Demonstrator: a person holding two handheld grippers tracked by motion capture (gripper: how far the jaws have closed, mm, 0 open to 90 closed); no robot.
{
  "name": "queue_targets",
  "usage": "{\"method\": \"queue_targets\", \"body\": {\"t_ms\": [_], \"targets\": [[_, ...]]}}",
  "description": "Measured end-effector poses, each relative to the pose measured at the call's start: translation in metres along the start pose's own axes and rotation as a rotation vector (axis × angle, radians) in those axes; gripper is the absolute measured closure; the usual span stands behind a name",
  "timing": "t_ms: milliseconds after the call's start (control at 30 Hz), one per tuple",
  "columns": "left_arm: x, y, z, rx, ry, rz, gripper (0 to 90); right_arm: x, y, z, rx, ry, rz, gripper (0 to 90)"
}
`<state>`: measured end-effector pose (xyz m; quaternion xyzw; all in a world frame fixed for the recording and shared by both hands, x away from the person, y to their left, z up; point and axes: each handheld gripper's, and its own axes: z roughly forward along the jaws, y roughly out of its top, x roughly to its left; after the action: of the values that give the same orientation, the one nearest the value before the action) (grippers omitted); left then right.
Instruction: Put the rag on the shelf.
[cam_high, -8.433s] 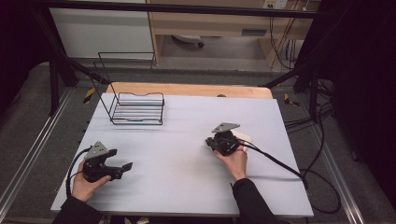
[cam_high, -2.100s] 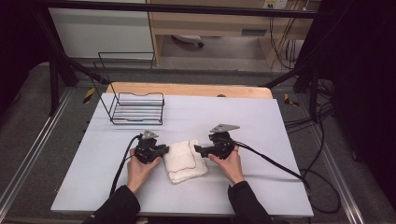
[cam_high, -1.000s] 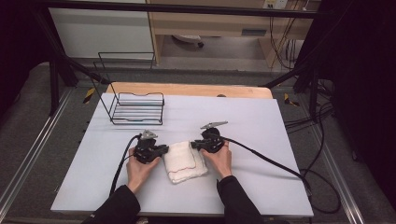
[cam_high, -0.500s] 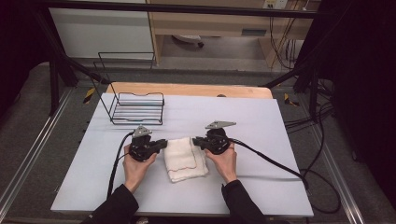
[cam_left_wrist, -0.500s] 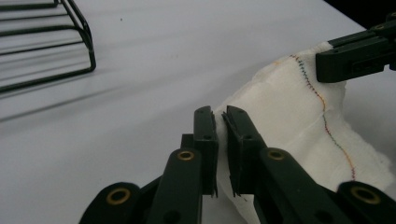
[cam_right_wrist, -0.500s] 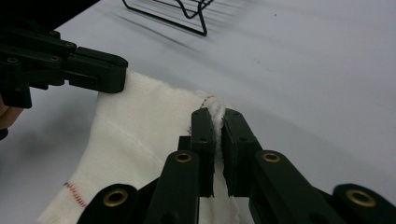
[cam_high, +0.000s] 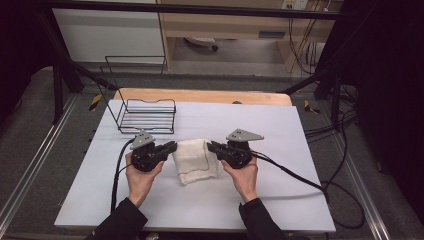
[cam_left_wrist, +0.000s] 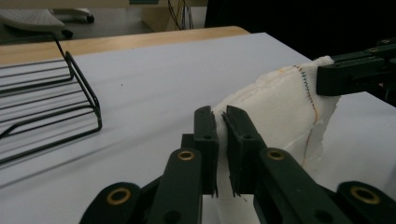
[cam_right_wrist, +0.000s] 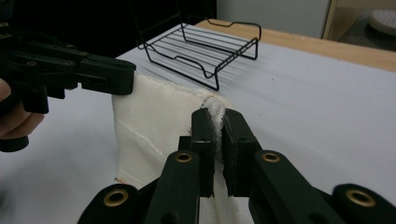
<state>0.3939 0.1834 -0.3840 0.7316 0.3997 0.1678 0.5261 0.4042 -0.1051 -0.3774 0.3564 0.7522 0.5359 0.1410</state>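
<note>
A white table (cam_high: 300, 200) carries a black wire rack (cam_high: 148, 116) near its far left corner. A wooden board (cam_high: 200, 96) runs along its far edge. A cloth's (cam_high: 195, 161) lower end touches the middle.

A wire rack (cam_high: 147, 116) stands at the upper left of the table (cam_high: 300, 150), just behind the left gripper (cam_high: 170, 148). A cloth (cam_high: 195, 160) spans the gap between both grippers. The table's right, front and far left lie open.
</note>
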Motion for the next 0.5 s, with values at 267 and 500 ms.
{"method": "queue_targets", "body": {"t_ms": [267,500], "targets": [[-0.004,0.012,-0.018,-0.082,-0.005,0.017,83.1,0.012,0.010,-0.011,-0.084,-0.006,-0.035,84.4],[-0.007,0.022,-0.030,-0.131,-0.009,0.030,83.1,0.021,0.017,-0.017,-0.151,-0.008,-0.051,84.3]]}}
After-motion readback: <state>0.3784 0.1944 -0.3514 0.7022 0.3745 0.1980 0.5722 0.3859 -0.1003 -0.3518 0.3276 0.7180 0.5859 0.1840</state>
